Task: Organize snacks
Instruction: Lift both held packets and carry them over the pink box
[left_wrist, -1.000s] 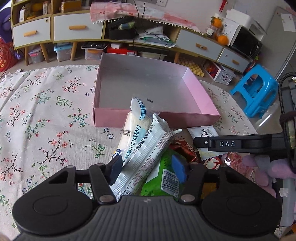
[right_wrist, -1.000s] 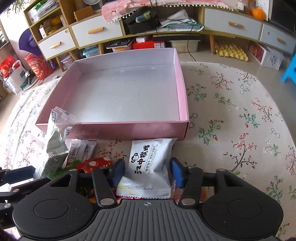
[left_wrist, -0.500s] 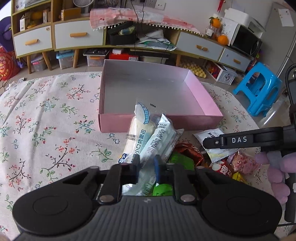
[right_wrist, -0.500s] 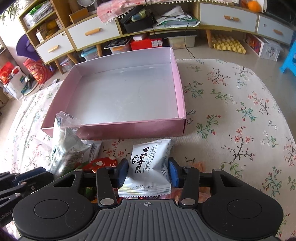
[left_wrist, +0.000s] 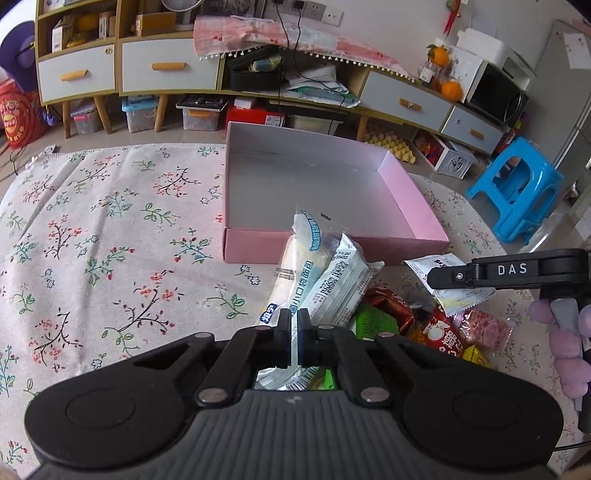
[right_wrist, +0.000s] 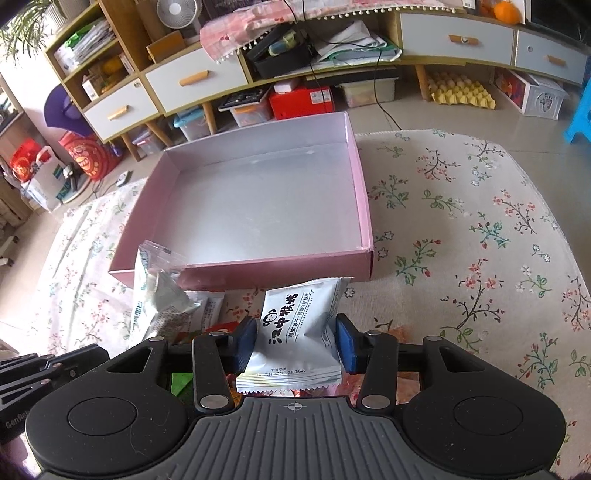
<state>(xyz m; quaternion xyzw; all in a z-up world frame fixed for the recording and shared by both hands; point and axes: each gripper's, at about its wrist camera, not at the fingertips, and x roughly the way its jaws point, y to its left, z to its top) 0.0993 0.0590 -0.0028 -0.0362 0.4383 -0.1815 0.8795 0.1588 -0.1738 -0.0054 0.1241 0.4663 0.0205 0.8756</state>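
Observation:
An open pink box (left_wrist: 413, 199) lies on the floral cloth with nothing in it. Just before its near wall, my left gripper (left_wrist: 293, 326) is shut on the wrapper ends of two long bread packets, one yellowish with a blue label (left_wrist: 299, 269) and one silvery white (left_wrist: 341, 280). They stick up toward the box. In the right wrist view my right gripper (right_wrist: 295, 343) is shut on a white snack packet with a panda print (right_wrist: 295, 314), both blue pads pressing its sides, close to the box (right_wrist: 364, 192).
A heap of loose snacks lies right of my left gripper: a green packet (left_wrist: 373, 321), a red one (left_wrist: 443, 332), a pink one (left_wrist: 487, 325). A blue stool (left_wrist: 517, 195) stands at the right. Cabinets and storage bins line the back wall.
The left jaws have shut on the two bread packets, which now stand a little more upright. The right jaws have narrowed onto the white packet and lifted it slightly.

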